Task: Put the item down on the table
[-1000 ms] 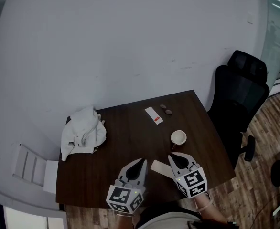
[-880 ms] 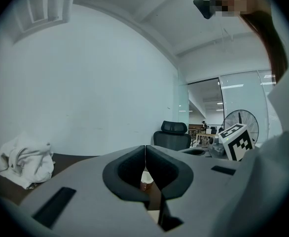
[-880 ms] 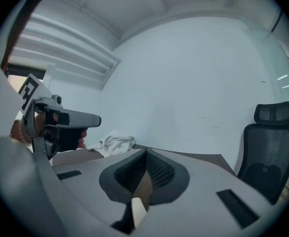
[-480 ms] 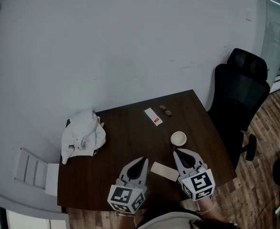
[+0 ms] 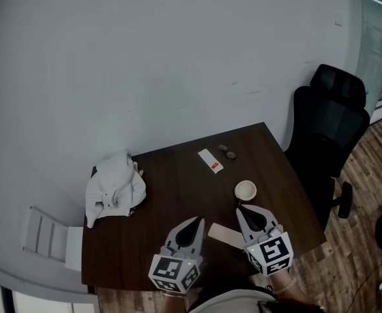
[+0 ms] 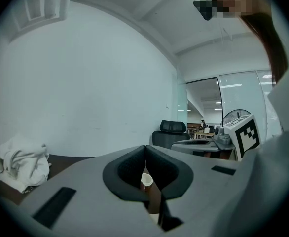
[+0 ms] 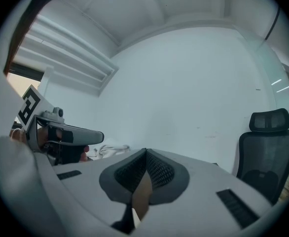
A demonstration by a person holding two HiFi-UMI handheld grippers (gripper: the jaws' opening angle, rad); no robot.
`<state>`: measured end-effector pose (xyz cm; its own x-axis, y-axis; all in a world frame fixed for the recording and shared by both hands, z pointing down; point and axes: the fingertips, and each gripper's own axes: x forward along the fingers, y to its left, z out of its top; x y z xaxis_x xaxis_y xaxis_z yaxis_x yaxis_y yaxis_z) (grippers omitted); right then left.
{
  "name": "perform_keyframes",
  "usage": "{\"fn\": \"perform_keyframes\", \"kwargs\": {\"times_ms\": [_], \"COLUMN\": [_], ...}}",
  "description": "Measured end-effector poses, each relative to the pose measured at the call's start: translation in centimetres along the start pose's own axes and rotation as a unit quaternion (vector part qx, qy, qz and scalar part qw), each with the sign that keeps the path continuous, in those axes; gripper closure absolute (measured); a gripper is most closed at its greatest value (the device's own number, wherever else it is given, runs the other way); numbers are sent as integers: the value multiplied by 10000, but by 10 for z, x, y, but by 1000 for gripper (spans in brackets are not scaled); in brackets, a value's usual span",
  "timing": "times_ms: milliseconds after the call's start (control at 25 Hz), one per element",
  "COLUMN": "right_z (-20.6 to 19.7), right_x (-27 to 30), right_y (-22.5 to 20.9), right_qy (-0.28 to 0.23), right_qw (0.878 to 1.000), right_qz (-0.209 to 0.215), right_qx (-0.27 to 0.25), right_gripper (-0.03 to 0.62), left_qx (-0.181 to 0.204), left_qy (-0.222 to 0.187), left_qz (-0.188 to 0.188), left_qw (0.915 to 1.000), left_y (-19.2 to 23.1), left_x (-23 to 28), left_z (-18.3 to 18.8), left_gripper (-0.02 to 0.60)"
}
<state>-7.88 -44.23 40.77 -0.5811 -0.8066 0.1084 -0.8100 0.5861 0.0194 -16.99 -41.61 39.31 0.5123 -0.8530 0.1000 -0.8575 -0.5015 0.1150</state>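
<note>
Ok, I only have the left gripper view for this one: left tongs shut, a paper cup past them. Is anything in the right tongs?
Observer: No. The right gripper has its tongs shut with nothing between them.
Operator: So where might the item be?
Observer: Probably the beige paper slip that lies flat on the table, between the left gripper and the right one.
Operator: Anything else I can't see?
Observer: A white sachet with a red end and two small dark round things lie near the far edge.
</note>
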Motion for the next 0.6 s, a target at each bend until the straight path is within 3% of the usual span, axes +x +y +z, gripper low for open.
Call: {"fn": "perform_keyframes", "kwargs": {"times_ms": [600], "right_z": [-6], "right_x": [6], "right_y": [-11], "right_qy": [78], "right_qw": [9996], "right_qz": [-219], "right_qx": [127], "right_gripper": [586], "left_qx": [-66], "left_qy": [168], "left_qz": [-160], "left_qw": [9997], "left_y": [7], "left_x": [6], "left_z": [-8], "left_gripper": [563]}}
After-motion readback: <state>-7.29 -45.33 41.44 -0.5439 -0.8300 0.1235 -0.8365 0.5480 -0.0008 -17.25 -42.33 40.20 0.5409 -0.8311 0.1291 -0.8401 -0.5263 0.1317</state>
